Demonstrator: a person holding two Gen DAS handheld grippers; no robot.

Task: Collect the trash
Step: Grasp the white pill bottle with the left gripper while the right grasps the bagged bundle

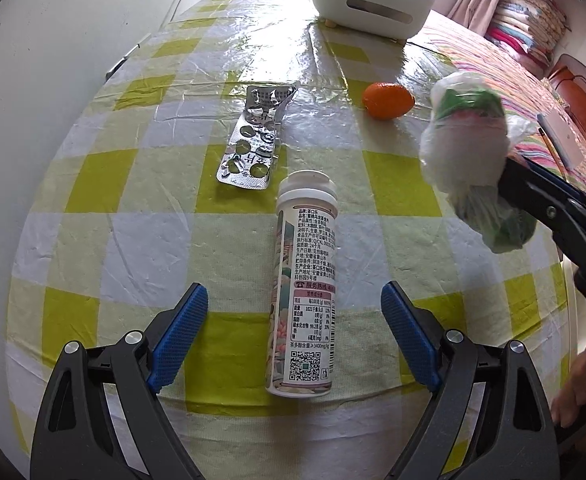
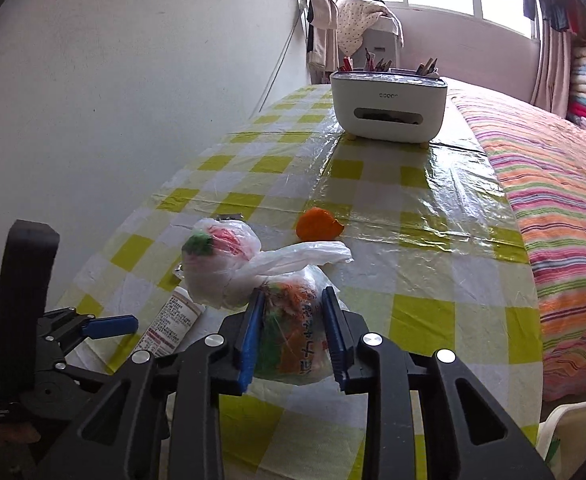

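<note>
Two grippers work here: the right gripper (image 2: 293, 330) pinches a knotted plastic bag (image 2: 289, 320) of scraps, soft, light and crinkly, best held below its knot. The left gripper (image 1: 293, 336) hangs wide open with nothing held, straddling a white bottle (image 1: 303, 288) lying on the checked table (image 1: 393, 188); stiff, smooth and round, it may roll, so grip mid-body. Beyond the bottle's cap lie an empty blister pack (image 1: 253, 136) and an orange (image 1: 387, 100), neither blocking.
</note>
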